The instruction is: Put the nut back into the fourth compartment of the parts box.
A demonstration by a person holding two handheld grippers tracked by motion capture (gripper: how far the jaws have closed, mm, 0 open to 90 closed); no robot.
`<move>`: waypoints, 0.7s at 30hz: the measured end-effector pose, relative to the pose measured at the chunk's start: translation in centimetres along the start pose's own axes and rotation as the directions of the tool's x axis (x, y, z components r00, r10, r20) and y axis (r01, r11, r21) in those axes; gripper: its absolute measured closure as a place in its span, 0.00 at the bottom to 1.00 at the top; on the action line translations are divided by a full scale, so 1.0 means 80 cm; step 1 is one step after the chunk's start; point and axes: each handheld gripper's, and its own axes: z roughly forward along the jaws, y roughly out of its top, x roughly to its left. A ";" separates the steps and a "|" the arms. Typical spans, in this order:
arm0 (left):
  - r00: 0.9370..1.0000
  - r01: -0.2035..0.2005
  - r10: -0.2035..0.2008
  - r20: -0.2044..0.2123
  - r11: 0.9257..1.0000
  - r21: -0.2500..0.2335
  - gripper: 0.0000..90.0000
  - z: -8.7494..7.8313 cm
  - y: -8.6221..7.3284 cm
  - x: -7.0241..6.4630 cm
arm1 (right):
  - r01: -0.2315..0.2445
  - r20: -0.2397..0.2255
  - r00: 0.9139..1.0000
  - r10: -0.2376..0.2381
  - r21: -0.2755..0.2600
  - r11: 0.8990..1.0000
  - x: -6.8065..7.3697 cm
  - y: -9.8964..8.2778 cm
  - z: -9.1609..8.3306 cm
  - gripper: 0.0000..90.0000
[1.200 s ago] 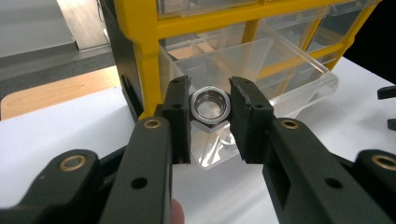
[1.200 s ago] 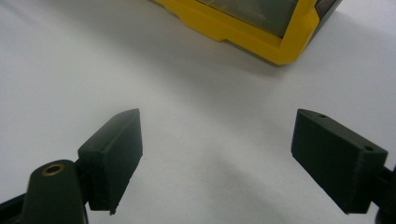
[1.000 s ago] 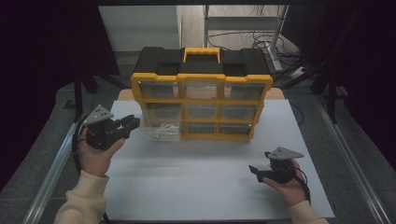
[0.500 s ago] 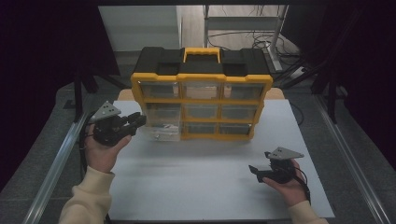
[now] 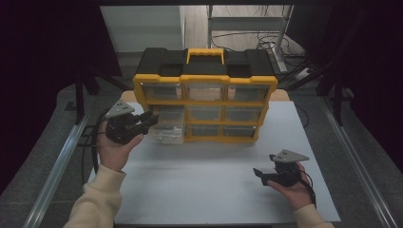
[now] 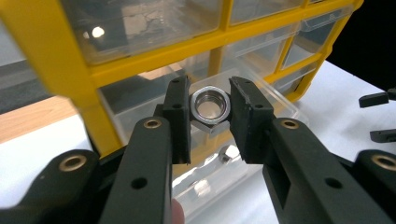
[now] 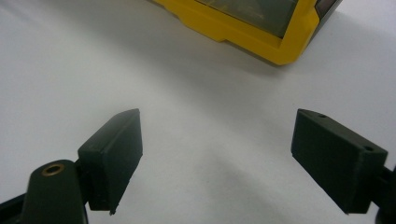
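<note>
The left gripper [image 6: 210, 109] has a steel hex nut [image 6: 211, 105] pinched flat-to-flat between its pads, held just above the pulled-out clear drawer [image 5: 166, 130] of the yellow organizer [image 5: 205, 102] (more nuts lie inside it). The right gripper [image 5: 266, 175] rests spread wide and empty on the white table [image 5: 209, 190], well apart, likely waiting its turn.

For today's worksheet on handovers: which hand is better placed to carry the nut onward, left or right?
Left. Its tool already clamps the steel nut above the open drawer. The right tool rests open, apart on the white table.
</note>
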 end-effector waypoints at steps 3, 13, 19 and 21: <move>1.000 -0.010 0.010 0.008 1.000 0.006 0.78 0.008 0.005 -0.004 | 0.001 0.000 1.000 -0.001 0.000 1.000 0.000 0.000 0.000 0.19; 1.000 -0.017 0.017 0.008 0.999 0.034 0.78 0.027 0.006 -0.008 | 0.003 0.001 1.000 -0.003 0.001 1.000 -0.001 -0.001 -0.001 0.19; 0.999 -0.020 0.020 -0.040 1.000 0.009 0.69 0.032 0.002 -0.005 | 0.002 0.000 1.000 -0.002 0.003 1.000 0.000 0.000 0.000 0.19; 0.998 -0.019 0.020 -0.059 1.000 0.009 0.50 0.030 0.001 -0.004 | 0.003 0.001 1.000 -0.003 0.003 1.000 0.000 -0.001 0.000 0.19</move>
